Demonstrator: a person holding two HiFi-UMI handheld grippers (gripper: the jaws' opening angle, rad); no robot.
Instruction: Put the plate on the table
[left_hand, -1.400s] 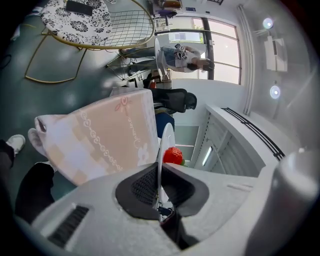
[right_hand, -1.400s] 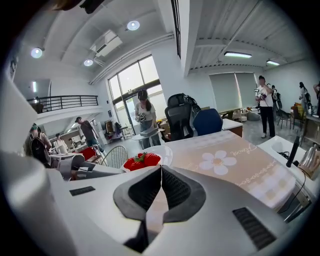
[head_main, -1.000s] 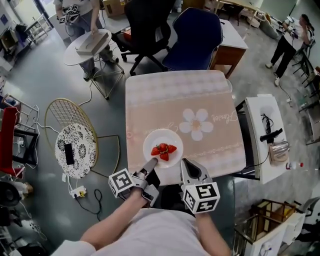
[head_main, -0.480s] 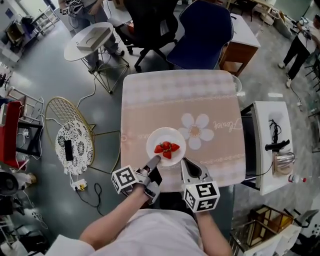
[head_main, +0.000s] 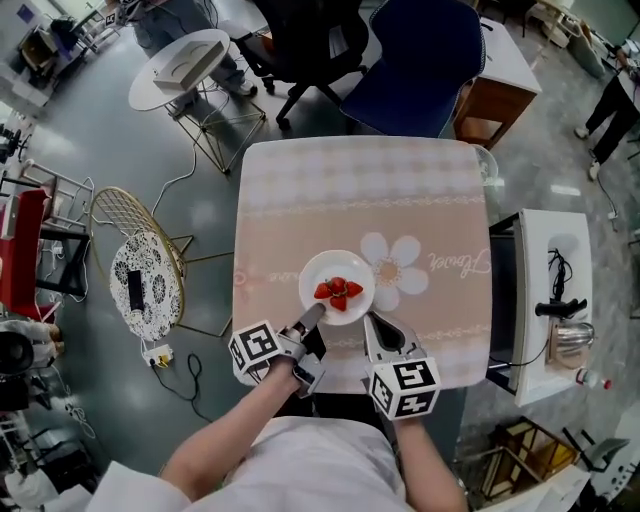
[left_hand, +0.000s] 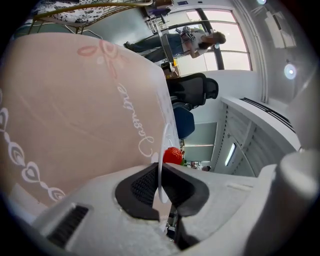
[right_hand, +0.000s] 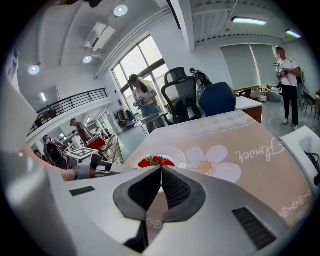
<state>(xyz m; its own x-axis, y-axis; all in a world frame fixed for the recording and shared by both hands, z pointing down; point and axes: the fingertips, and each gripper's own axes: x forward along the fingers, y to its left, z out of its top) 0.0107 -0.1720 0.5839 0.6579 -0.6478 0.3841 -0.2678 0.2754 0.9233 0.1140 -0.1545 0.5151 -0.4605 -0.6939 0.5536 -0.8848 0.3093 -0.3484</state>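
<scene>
So the white plate (head_main: 337, 287) with a few strawberries (head_main: 338, 292) on it is over the near half of the counter (head_main: 350, 190), just left of the big flower print (head_main: 393, 268) on the pink cloth. From the right gripper view it looks like it's sitting on the cloth, but I honestly can't tell if it's fully down.

The left gripper (head_main: 311, 315) has it by the near-left rim. In the left gripper view its fingers (left_hand: 142, 187) are clamped right on the thin white edge, plate seen edge-on with a red berry peeking up behind.

The right gripper (head_main: 373, 323) hangs just beside the plate's near-right side, over the counter's front edge and not touching it. Its fingers (right_hand: 145, 187) are pressed together with nothing in between.

Around the counter: a blue chair (head_main: 425, 60) at the far side, a black office chair (head_main: 310, 40) next to it, and a gold wire chair (head_main: 140, 285) off to the left with a phone (head_main: 134, 290) lying on its patterned cushion.
</scene>
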